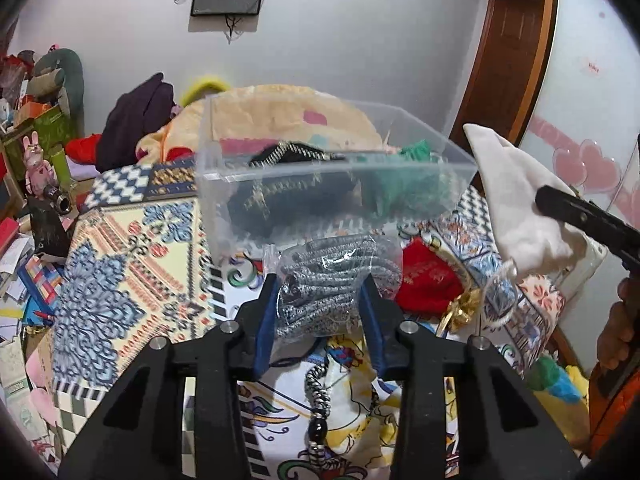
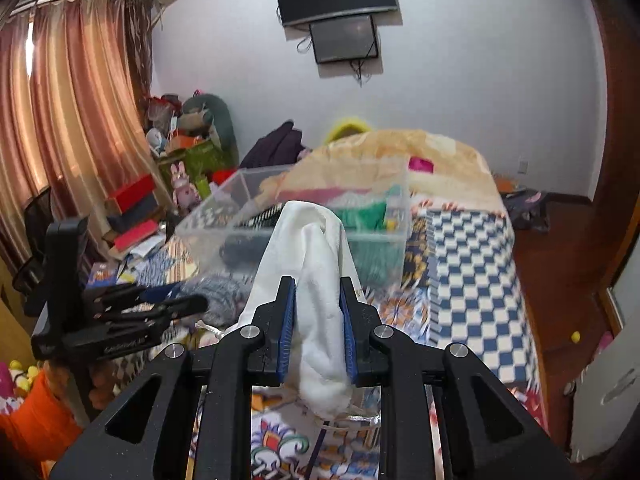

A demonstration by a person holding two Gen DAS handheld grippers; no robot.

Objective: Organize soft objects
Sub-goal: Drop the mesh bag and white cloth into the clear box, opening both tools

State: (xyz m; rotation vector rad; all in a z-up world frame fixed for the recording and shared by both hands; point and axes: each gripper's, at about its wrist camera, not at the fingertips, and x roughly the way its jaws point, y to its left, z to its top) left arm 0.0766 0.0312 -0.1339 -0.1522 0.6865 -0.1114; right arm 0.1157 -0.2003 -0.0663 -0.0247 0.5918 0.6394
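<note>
A clear plastic bin (image 1: 224, 168) stands on the patterned bed and holds a black patterned item (image 1: 296, 152) and a green item (image 1: 416, 152). My left gripper (image 1: 322, 300) is shut on a clear bag of grey knit fabric (image 1: 336, 276), just in front of the bin. My right gripper (image 2: 318, 312) is shut on a white soft cloth (image 2: 316, 264), held up in front of the bin (image 2: 208, 224). The cloth (image 1: 516, 200) and right gripper also show at the right of the left wrist view. The left gripper (image 2: 160, 304) shows at the left of the right wrist view.
A red pouch (image 1: 428, 276) with gold trim and a beaded cord (image 1: 318, 396) lie on the bed near the bin. A peach blanket (image 2: 440, 152) is piled behind it. Clutter of boxes and toys (image 2: 180, 160) stands at the left. Wooden floor (image 2: 560, 272) lies at the right.
</note>
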